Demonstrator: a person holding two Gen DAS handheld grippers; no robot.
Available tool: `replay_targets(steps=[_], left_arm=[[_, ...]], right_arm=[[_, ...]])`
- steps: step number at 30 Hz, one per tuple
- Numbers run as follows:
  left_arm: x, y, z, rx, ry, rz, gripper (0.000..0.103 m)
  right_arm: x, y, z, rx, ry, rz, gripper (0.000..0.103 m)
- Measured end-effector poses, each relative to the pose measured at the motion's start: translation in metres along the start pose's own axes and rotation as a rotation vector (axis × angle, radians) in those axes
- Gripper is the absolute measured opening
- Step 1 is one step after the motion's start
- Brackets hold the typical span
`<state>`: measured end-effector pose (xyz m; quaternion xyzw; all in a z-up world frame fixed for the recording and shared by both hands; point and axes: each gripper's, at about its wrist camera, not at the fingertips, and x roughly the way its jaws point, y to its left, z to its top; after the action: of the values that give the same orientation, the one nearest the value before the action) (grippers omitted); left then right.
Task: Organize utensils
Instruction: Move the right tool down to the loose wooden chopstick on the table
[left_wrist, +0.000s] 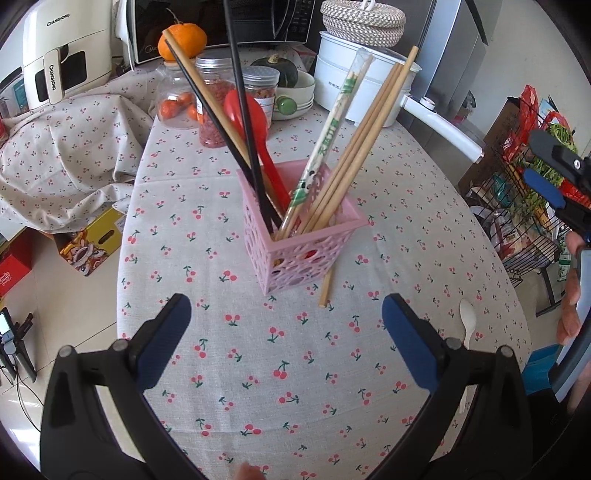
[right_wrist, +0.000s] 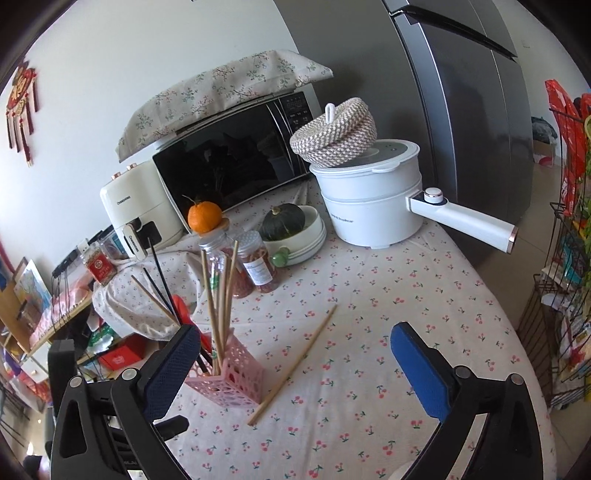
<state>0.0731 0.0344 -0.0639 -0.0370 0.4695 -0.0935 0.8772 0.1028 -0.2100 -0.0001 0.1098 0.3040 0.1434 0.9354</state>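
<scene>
The pink utensil holder (left_wrist: 303, 236) is seen mid-worktop, filled with chopsticks and a red spoon (left_wrist: 245, 114). One loose chopstick (right_wrist: 293, 363) is left lying on the cloth, its far end touching the holder's right side; a white spoon (left_wrist: 466, 321) lies nearer, right. Both the left gripper (left_wrist: 286, 334) and right gripper (right_wrist: 295, 373) are held spread, empty. The chopstick is best pinched mid-length, then tipped upright.

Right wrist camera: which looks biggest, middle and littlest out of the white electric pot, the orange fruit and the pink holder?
1. White plastic electric pot with the long handle, biggest even though farthest.
2. Pink perforated plastic utensil holder, partly hidden by a gripper finger.
3. Round orange fruit, smallest, though it sits farther back.
</scene>
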Motion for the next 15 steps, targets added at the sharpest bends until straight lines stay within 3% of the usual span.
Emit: replay_targets(steps=[10,15], left_arm=[[0.003,0.000,0.001,-0.017,-0.028,0.008,0.103],[-0.005,0.009,0.005,-0.058,-0.061,-0.009,0.103]], right_arm=[[0.066,-0.030,-0.020,0.089,0.255,-0.094,0.103],[0.117,-0.031,-0.021,0.059,0.294,-0.156,0.103]])
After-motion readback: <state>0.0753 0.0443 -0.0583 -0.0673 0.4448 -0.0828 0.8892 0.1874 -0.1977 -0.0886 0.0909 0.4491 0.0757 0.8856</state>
